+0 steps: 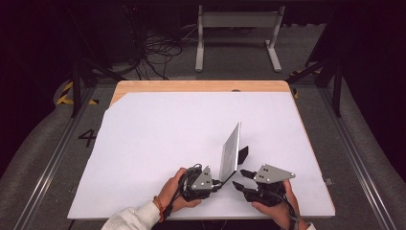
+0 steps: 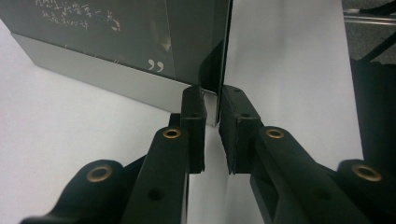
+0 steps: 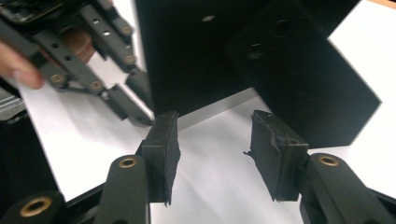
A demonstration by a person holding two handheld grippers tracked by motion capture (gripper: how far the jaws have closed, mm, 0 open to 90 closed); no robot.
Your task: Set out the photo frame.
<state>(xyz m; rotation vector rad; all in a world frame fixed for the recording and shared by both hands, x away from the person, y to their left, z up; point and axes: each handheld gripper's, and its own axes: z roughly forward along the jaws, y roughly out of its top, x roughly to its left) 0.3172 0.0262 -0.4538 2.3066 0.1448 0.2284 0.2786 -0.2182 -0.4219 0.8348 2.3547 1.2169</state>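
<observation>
A white sheet (image 1: 158, 143) covers my wooden table (image 1: 201, 86), grey floor and tangled cables (image 1: 153, 50) beyond. Near its front edge my left gripper (image 1: 221, 181) pinches the lower corner of an upright picture frame (image 1: 231, 151) (its glass shows faint white writing, too small to read). My right gripper (image 1: 239, 179) hovers just behind, jaws half apart and empty. The frame's top is cut off in both gripper views.

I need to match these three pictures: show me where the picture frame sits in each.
High view: frame stands right of centre, just beyond the two claws.
Left gripper view: top centre, its near corner between the claw's jaws.
Right gripper view: top centre, its black back.
Shared landmark: the left claw at that corner.
</observation>
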